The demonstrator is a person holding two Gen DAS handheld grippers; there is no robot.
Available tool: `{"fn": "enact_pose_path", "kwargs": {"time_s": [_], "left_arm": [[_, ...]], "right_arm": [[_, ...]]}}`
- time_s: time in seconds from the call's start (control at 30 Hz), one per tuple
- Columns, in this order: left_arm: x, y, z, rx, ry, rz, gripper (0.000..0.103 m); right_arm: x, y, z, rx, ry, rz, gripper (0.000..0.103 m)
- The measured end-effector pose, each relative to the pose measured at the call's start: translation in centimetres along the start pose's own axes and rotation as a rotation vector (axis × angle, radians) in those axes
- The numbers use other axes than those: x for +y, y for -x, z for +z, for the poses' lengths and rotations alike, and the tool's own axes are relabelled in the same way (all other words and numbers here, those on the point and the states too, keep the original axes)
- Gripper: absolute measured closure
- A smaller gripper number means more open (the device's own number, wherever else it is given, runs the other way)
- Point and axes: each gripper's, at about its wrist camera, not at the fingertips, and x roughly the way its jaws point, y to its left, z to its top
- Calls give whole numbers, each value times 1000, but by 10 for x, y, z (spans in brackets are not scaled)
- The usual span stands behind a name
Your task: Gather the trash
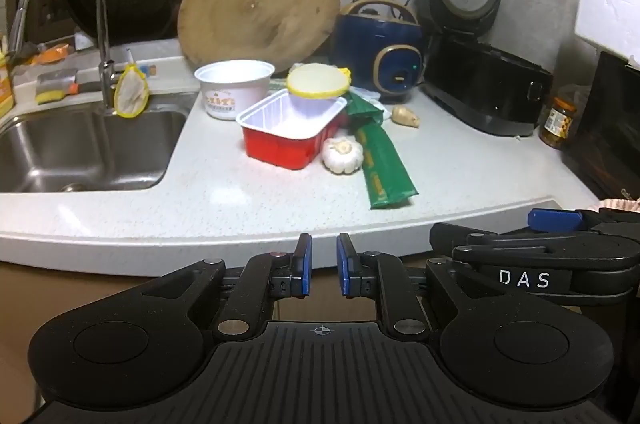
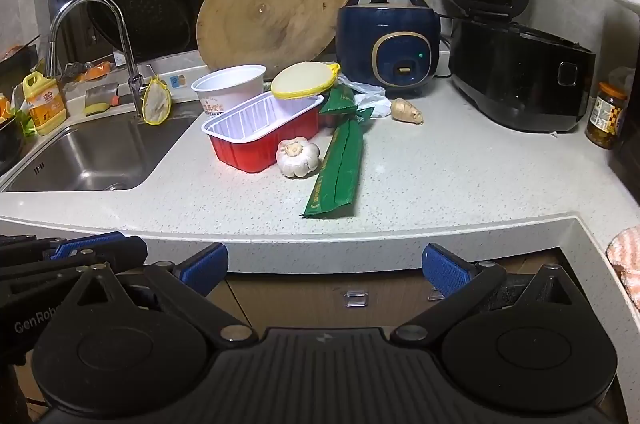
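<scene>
Trash lies mid-counter: a red tray with a white inside, a white paper bowl behind it, a yellow-rimmed lid leaning on the tray, and a long green wrapper. A garlic bulb sits between tray and wrapper. My left gripper is nearly shut and empty, in front of the counter edge. My right gripper is open and empty, also short of the edge.
A steel sink with a tap is at left. A round wooden board, a blue cooker, an open black rice cooker, a ginger piece and a jar stand behind and right.
</scene>
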Motion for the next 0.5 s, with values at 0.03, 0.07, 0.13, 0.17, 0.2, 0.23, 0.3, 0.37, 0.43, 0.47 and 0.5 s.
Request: {"fn": "enact_pose_path", "kwargs": {"time_s": [0.03, 0.07, 0.13, 0.17, 0.2, 0.23, 0.3, 0.37, 0.43, 0.47, 0.5], "left_arm": [[0, 0, 0, 1, -1, -1, 86], [0, 1, 0, 1, -2, -1, 86], [-1, 1, -1, 2, -2, -1, 86], [-2, 1, -1, 3, -3, -1, 86], [-2, 1, -2, 3, -3, -1, 86], [-2, 1, -2, 1, -3, 0, 86], [-1, 0, -2, -1, -2, 0, 86], [-1, 0, -2, 0, -2, 1, 86], [-2, 1, -2, -1, -1, 1, 86], [-1, 0, -1, -1, -2, 0, 86], [-1, 0, -1, 0, -3, -1, 86]], "right_arm": [[0, 0, 0, 0, 0, -1, 0], [0, 0, -1, 0, -1, -1, 0], [0, 0, -1, 1, -2, -1, 0], [1, 1, -1, 1, -2, -2, 0], [0, 0, -1, 1, -2, -1, 0], [0, 0, -1, 1, -2, 0, 0], [-2, 1, -2, 3, -2, 2, 0], [-2, 1, -3, 4, -2, 3, 0], [-2, 1, -3, 5, -2, 3, 0], [-2, 1, -3, 5, -3, 3, 0], [-2, 1, -3, 5, -3, 3, 0]]}}
